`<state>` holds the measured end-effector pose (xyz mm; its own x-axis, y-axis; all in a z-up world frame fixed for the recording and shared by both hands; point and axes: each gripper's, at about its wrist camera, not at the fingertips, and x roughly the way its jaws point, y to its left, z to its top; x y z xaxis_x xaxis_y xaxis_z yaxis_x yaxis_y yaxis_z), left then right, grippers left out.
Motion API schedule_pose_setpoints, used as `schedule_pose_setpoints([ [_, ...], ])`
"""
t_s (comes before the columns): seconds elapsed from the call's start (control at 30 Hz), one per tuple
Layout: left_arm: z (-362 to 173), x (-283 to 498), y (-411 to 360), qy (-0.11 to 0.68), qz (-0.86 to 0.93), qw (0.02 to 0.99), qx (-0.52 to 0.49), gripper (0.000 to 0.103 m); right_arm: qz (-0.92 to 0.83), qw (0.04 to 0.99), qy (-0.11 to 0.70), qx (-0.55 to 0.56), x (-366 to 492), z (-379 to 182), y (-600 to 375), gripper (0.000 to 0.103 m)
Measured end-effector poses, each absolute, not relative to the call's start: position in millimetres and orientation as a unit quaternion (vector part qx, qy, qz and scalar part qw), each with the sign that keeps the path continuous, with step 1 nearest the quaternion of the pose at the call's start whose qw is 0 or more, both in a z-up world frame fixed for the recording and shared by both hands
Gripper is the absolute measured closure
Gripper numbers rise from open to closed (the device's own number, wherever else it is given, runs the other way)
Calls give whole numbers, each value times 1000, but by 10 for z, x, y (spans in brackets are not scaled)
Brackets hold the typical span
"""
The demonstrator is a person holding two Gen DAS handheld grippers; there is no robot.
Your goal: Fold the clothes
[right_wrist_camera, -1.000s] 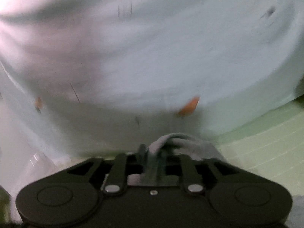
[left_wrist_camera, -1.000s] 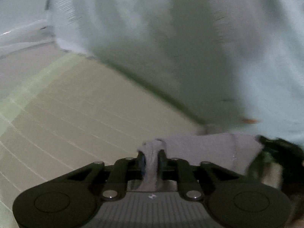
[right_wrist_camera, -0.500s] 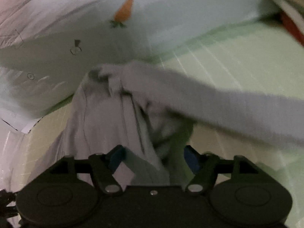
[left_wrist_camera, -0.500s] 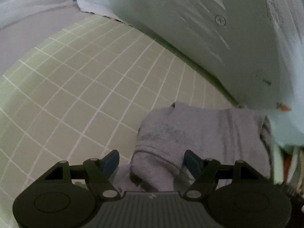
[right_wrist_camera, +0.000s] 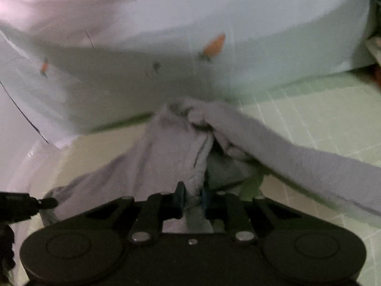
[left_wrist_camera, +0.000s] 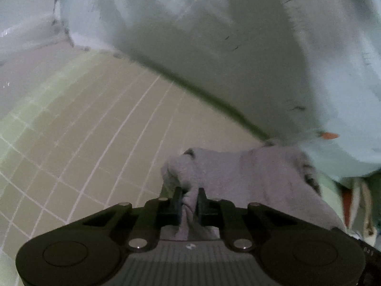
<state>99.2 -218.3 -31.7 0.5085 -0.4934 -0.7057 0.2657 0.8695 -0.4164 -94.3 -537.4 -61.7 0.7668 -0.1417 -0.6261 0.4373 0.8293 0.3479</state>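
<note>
A grey garment lies bunched on the green gridded mat. My left gripper is shut on a fold of its edge, low over the mat. In the right wrist view the same grey garment is crumpled, with a long sleeve trailing to the right. My right gripper is shut on a hem of it. The cloth hides both pairs of fingertips in part.
A pale blue sheet with small carrot prints drapes over a raised edge right behind the garment, also in the right wrist view. A white surface borders the mat at far left. Striped red and white fabric lies at the right.
Half a second ago both grippers were open over the garment; now both have closed on grey cloth. One second ago both were also shut on it.
</note>
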Motion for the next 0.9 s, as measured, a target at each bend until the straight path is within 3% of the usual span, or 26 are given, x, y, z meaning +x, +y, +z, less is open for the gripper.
schedule_pose_setpoints([
  [0.3, 83, 38, -1923, 435, -245, 853, -153, 91, -190, 905, 251, 288, -2021, -139, -5468, 90],
  [0.53, -663, -504, -1975, 539, -175, 812, -138, 91, -197, 856, 347, 329, -2493, -808, -5413, 90],
  [0.7, -804, -599, -2100, 551, -157, 810, -121, 85, -192, 836, 382, 344, -2604, -1089, -5441, 86],
  [0.8, -829, -578, -2194, 554, -123, 817, -96, 69, -193, 833, 396, 334, -2594, -1128, -5506, 75],
  [0.87, -778, -617, -2278, 541, -110, 829, -84, 27, -201, 840, 393, 317, -2640, -1078, -5557, 67],
  [0.9, -741, -653, -2321, 532, -108, 836, -81, 21, -206, 843, 386, 312, -2673, -1053, -5597, 60],
])
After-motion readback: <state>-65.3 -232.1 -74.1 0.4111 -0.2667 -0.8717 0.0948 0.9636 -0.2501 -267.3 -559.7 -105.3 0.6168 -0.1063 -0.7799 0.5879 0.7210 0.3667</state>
